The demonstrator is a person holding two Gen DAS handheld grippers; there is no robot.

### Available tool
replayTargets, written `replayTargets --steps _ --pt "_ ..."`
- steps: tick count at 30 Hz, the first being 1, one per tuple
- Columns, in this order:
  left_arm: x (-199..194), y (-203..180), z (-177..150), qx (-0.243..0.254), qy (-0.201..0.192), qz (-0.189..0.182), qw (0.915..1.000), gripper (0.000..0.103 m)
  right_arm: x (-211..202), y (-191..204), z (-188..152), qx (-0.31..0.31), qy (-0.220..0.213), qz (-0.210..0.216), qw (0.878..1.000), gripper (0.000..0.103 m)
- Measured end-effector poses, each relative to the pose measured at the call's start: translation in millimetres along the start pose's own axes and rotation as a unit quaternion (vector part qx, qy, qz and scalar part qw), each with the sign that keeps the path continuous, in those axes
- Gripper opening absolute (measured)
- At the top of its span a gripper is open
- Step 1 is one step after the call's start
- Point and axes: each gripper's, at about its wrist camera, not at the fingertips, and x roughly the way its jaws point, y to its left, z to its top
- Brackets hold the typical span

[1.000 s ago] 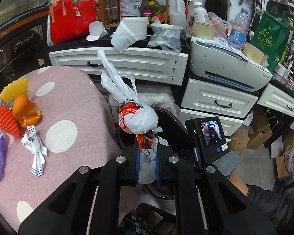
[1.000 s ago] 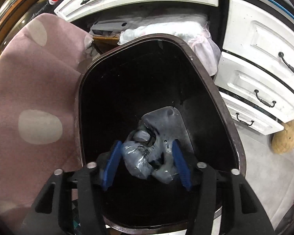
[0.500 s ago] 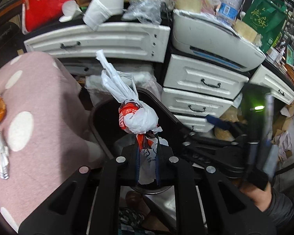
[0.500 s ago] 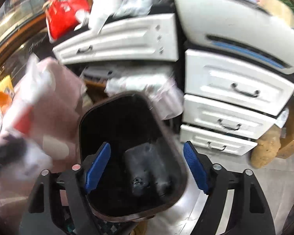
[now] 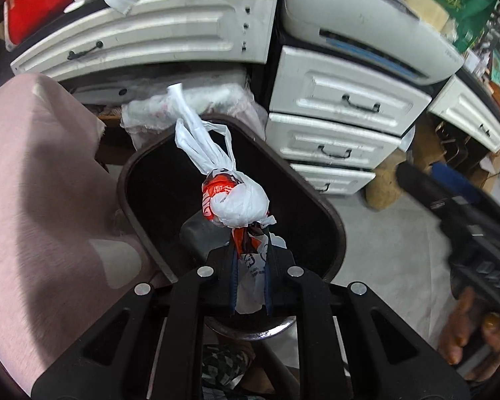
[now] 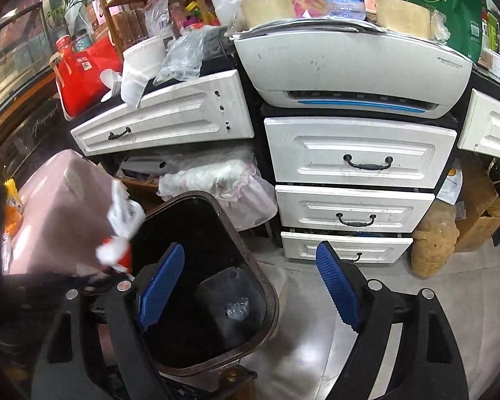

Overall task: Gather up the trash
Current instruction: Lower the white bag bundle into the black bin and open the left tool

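One knotted white-and-red plastic bag (image 5: 235, 205), pinched at its lower end between the pressed-together fingers of the left gripper (image 5: 250, 278), hangs above the mouth of one dark trash bin (image 5: 330, 215). Right gripper (image 6: 250, 286): two blue pads (image 6: 338, 288) spread wide, holding nothing. Behind: three stacked white drawers (image 6: 356, 151), one printer (image 6: 353, 66).

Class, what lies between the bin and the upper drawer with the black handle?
In the right wrist view, crumpled plastic sheeting lies between the bin and the drawer.
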Motion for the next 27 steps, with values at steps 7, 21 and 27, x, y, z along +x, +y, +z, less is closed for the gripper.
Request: replayTargets --steps 7,21,27 --pt "18.2 -5.7 1.2 0.031 0.022 0.021 0.9991 0.021 -4.7 1.5 2.0 -0.002 -0.012 -0.002 1.0 0.08" --pt "-9.6 -12.2 -2.7 0.038 -0.042 0.039 0.9976 0.09 -10.3 -6.3 4.9 0.024 -0.028 -0.01 0.999 0.092" --pt "-42.3 -17.4 -11.7 0.052 -0.089 0.07 0.9922 0.093 -17.3 -1.5 9.1 0.02 -0.037 -0.004 0.999 0.093"
